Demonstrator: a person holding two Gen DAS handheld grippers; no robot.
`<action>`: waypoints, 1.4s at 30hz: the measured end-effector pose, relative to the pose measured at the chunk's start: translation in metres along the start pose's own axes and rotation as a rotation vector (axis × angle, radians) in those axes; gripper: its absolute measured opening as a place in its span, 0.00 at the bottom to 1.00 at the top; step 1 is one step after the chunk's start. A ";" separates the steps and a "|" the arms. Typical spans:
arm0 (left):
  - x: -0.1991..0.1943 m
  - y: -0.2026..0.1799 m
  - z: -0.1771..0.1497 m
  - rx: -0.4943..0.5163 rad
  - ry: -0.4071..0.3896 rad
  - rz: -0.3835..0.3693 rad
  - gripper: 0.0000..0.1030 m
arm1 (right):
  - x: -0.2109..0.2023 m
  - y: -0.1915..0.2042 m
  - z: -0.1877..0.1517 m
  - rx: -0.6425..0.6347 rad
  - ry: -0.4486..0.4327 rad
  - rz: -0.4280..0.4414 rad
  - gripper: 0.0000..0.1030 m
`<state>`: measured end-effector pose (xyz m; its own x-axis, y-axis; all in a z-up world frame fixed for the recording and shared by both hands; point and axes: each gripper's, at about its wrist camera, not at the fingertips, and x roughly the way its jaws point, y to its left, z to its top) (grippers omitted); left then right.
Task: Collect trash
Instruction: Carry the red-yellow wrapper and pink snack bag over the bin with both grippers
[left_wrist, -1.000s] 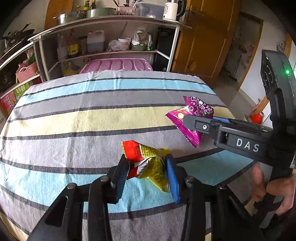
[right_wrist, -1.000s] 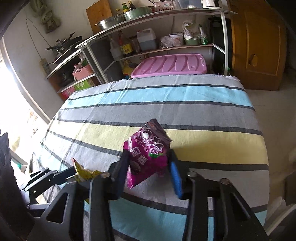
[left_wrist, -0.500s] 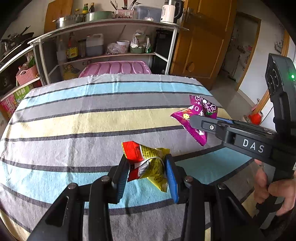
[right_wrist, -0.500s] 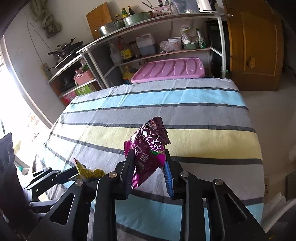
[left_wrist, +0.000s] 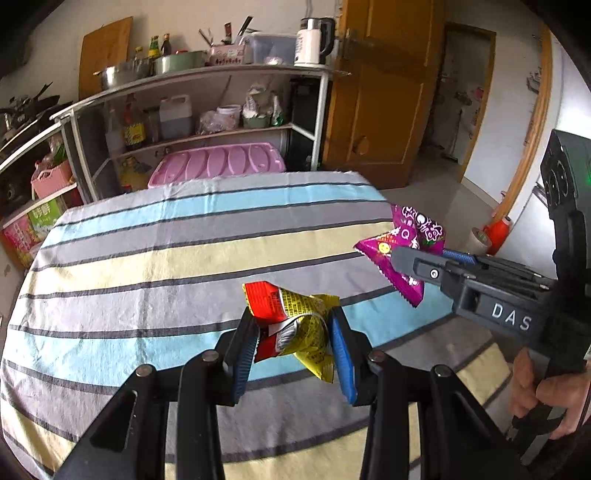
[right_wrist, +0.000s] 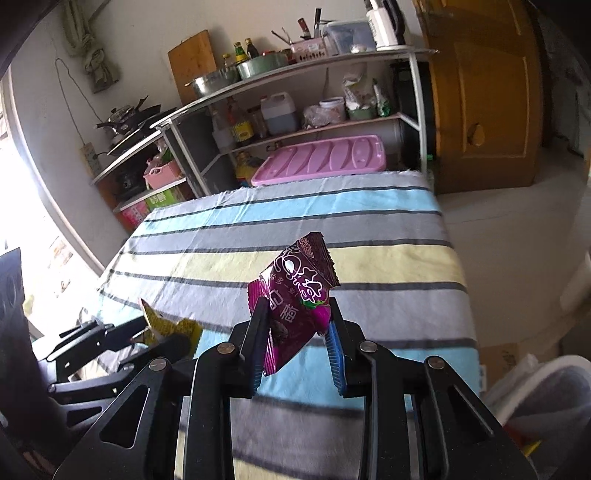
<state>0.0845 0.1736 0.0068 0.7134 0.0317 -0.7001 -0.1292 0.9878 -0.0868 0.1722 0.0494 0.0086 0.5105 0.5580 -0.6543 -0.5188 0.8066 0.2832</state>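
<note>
Left wrist view: left tongs (left_wrist: 293, 345) clamp the crumpled red-and-yellow wrapper (left_wrist: 295, 325), right tongs (right_wrist: 297, 338), having just been closing, pinch the purple wrapper (right_wrist: 295, 295), both above the striped worktop (left_wrist: 147, 266). Keep both grips firm and carry them level toward the white bin (right_wrist: 546, 398).

Glossy foil wrappers (left_wrist: 295, 317); matt striped cloth (left_wrist: 147, 258).
</note>
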 end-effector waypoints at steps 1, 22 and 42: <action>-0.003 -0.003 0.000 0.006 -0.005 -0.007 0.39 | -0.007 -0.001 -0.001 0.006 -0.011 -0.003 0.29; -0.037 -0.119 0.002 0.190 -0.057 -0.191 0.39 | -0.147 -0.066 -0.051 0.138 -0.169 -0.187 0.29; 0.008 -0.245 -0.027 0.354 0.118 -0.362 0.40 | -0.190 -0.179 -0.133 0.340 -0.043 -0.412 0.30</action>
<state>0.1036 -0.0718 0.0031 0.5840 -0.3185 -0.7467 0.3666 0.9241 -0.1075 0.0772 -0.2272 -0.0109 0.6565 0.1836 -0.7317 -0.0218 0.9741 0.2249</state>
